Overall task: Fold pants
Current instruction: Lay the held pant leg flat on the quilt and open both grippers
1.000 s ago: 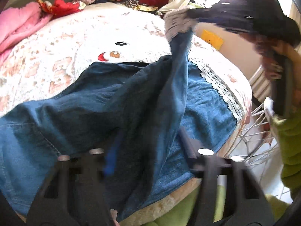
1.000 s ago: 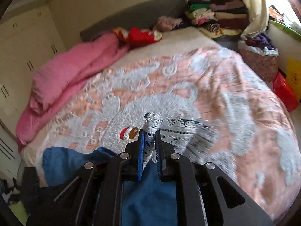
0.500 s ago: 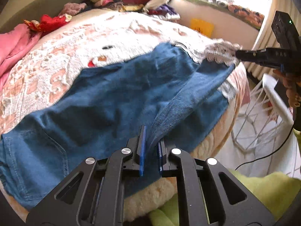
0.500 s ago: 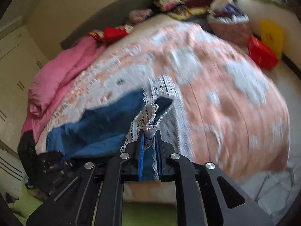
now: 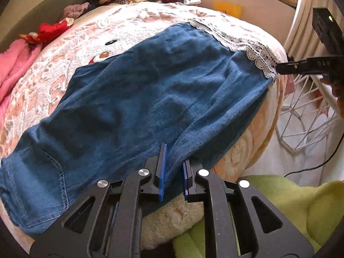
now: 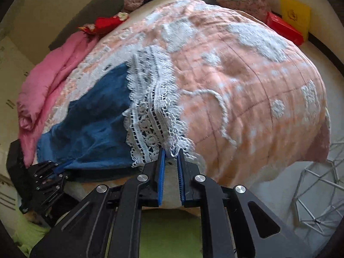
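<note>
Pants [image 5: 150, 90] now lie spread flat across the bed [image 5: 133, 23], where a second ago one leg hung lifted. Your left gripper [image 5: 173, 167] has just clamped denim at the bed's near edge; your right gripper [image 6: 171, 157] stays pinched on the lace hem [image 6: 150, 116]. Leg-over-leg fold looks done.

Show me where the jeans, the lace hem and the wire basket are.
jeans [image 5: 150, 90]: left wrist view, middle of the blue denim leg.
lace hem [image 6: 150, 116]: right wrist view, white lace band at the leg end.
wire basket [image 5: 305, 116]: left wrist view, its white wire side.
</note>
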`<act>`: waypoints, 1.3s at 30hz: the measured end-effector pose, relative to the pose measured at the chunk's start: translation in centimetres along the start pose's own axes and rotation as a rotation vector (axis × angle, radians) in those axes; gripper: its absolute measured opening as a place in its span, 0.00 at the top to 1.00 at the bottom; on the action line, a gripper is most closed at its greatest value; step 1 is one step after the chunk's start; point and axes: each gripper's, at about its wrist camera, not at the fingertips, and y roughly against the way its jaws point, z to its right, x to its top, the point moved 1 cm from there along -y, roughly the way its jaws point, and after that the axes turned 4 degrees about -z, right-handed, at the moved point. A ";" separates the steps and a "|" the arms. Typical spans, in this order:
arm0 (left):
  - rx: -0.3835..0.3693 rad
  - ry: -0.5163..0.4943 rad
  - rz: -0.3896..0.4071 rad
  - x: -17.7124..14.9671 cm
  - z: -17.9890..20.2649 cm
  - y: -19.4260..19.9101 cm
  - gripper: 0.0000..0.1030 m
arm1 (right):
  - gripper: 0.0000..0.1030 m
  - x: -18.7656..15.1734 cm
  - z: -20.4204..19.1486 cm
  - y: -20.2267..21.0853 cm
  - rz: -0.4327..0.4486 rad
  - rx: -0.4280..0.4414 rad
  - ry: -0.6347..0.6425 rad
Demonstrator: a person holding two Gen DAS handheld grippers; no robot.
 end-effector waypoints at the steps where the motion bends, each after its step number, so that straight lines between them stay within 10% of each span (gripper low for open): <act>1: 0.006 -0.007 -0.004 0.0 0.1 -0.1 0.93 | 0.90 -0.1 0.1 -0.2 -0.005 -0.007 -0.004; 7: 0.009 -0.015 -0.009 -0.1 0.3 -0.2 0.92 | 0.89 -0.1 -0.2 -0.3 -0.021 -0.036 0.012; 11: -0.020 -0.010 0.012 -0.2 0.3 0.5 0.67 | 0.81 0.2 -0.4 1.4 0.008 -0.084 0.039; 18: -0.073 -0.019 0.043 -1.0 1.3 2.4 0.67 | 0.65 0.7 -4.7 2.7 0.073 -0.030 0.211; 29: -0.039 0.295 -0.066 -2.0 -5.9 0.5 0.45 | 0.60 0.5 -6.0 -3.9 -0.091 -0.086 0.271; 39: 0.014 0.301 0.102 -0.6 -7.7 5.3 0.44 | 0.54 0.9 -6.6 -1.5 -0.001 -0.017 0.295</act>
